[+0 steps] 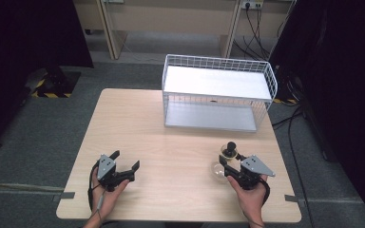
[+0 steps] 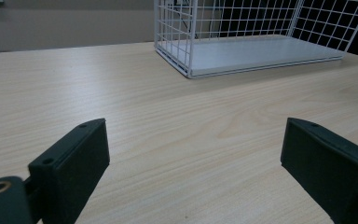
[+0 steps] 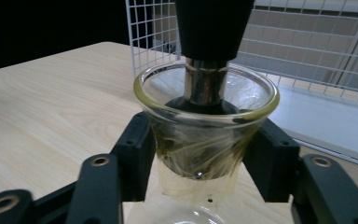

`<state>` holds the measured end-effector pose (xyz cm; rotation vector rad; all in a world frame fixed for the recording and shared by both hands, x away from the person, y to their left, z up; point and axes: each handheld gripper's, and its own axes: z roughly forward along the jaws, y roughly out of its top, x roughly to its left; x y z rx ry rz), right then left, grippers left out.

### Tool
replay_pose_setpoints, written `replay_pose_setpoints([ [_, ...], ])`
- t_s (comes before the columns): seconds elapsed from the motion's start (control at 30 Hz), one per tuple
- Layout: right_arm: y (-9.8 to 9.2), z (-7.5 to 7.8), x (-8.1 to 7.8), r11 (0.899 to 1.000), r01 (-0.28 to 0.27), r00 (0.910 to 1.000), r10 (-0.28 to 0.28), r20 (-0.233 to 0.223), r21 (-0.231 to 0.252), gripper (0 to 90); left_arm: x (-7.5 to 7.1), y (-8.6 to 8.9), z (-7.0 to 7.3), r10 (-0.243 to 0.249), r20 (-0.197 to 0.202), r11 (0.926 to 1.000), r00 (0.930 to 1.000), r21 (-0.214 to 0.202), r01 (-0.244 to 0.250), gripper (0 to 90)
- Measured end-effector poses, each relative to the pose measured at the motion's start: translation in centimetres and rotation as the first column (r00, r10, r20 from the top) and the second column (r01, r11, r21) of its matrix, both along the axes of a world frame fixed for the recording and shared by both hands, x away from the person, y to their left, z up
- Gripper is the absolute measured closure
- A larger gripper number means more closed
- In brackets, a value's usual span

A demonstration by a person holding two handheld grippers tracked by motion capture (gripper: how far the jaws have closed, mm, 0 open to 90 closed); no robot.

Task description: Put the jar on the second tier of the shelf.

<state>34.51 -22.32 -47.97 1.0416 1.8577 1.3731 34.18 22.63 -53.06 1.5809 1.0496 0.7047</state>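
Note:
A glass infuser cup with a yellowish rim and a black knobbed lid stands between the two jaws of my right gripper, which press on its sides. Its lower end sits in the mouth of a clear glass vessel. From above, the infuser is at the table's front right, with the round glass vessel just beside it and my right gripper shut around it. My left gripper rests at the front left, open, with bare wood between its jaws.
A white wire shelf rack with two white levels stands at the back right of the light wooden table. Its lower level lies ahead of the left gripper. Dark curtains and cables flank the table on grey carpet.

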Motion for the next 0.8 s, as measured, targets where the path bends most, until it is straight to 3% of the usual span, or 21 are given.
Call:
replay_pose_setpoints([
  [0.37,0.5,0.3,-0.1,1.000,0.018,0.9998,-0.018,0.001,0.002,48.7,0.0,0.0,0.0,0.000,0.000,1.0000,1.0000,0.001,0.000,7.5],
  [0.8,0.6,2.8,-0.1,0.999,0.026,0.9986,-0.027,0.046,0.030,48.7,0.0,0.0,0.0,-0.001,0.001,1.0000,1.0000,0.005,0.001,7.5],
])
